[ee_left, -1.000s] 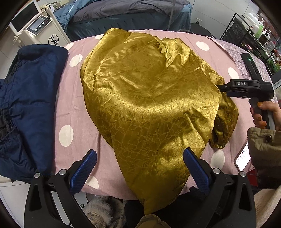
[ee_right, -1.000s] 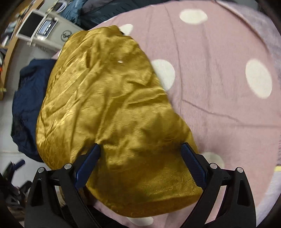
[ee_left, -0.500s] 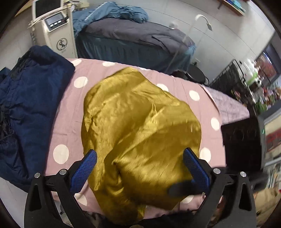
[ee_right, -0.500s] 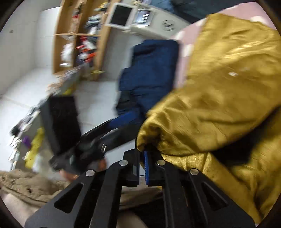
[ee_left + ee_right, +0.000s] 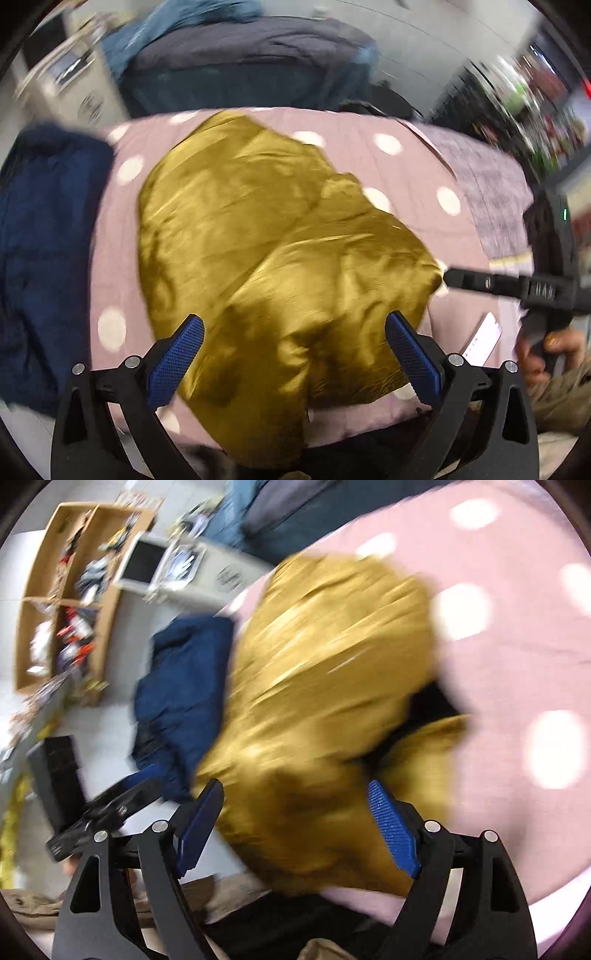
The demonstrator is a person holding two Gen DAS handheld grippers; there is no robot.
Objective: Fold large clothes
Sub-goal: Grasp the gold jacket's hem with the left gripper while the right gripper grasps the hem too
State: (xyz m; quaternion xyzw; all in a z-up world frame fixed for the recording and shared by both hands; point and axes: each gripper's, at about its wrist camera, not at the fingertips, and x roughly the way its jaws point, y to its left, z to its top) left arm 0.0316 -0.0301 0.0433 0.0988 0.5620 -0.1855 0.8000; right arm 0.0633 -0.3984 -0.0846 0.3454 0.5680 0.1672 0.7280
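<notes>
Opening right gripper jaws above gold garment.

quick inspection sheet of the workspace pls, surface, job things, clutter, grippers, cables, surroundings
surface: pink polka-dot cover, mostly bare on the right.
job's things: gold garment, partly folded, near edge hanging off.
clutter: navy clothing at left; phone at right.
grippers: left gripper open above the garment; right gripper jaws opening, nothing pinched.
cables: nothing seen.
surroundings: dark bed, white machine, wooden shelves.
</notes>
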